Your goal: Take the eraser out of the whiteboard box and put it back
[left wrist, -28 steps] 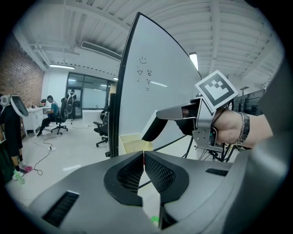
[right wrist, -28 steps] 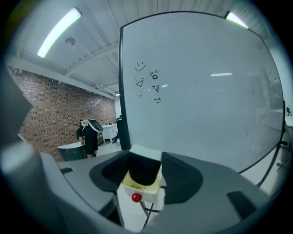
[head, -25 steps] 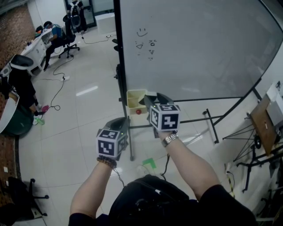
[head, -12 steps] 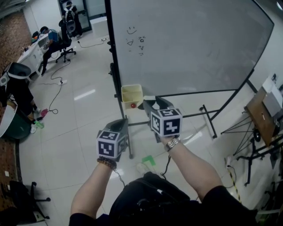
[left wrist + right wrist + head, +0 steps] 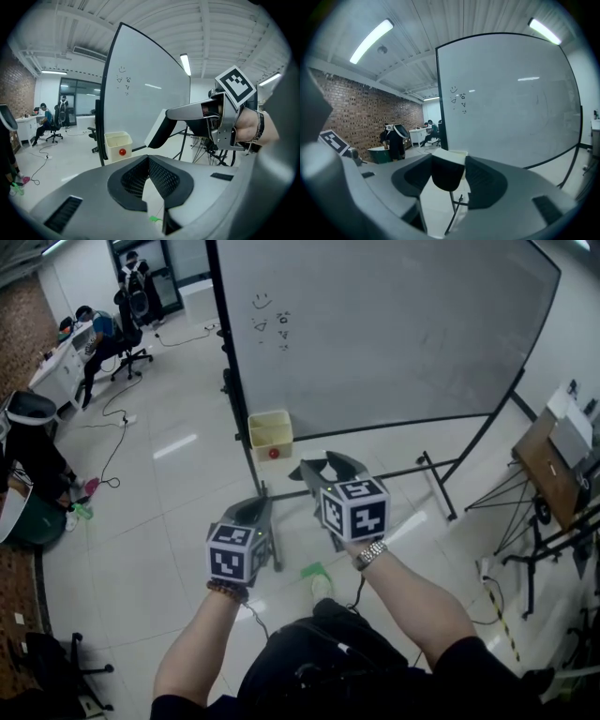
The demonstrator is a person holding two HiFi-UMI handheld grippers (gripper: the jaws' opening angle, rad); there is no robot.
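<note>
Nearest me, the left tongs (image 5: 148,160) are pressed together on nothing, kept low and out of the way, I'd judge. Just ahead, the right tongs (image 5: 326,468) pinch the eraser (image 5: 448,172) across its dark body, so it is out of the whiteboard box (image 5: 270,434). That open-topped box hangs at the whiteboard's (image 5: 394,324) left edge. Bare floor (image 5: 178,484) lies between, with only the stand (image 5: 439,486) to mind.
</note>
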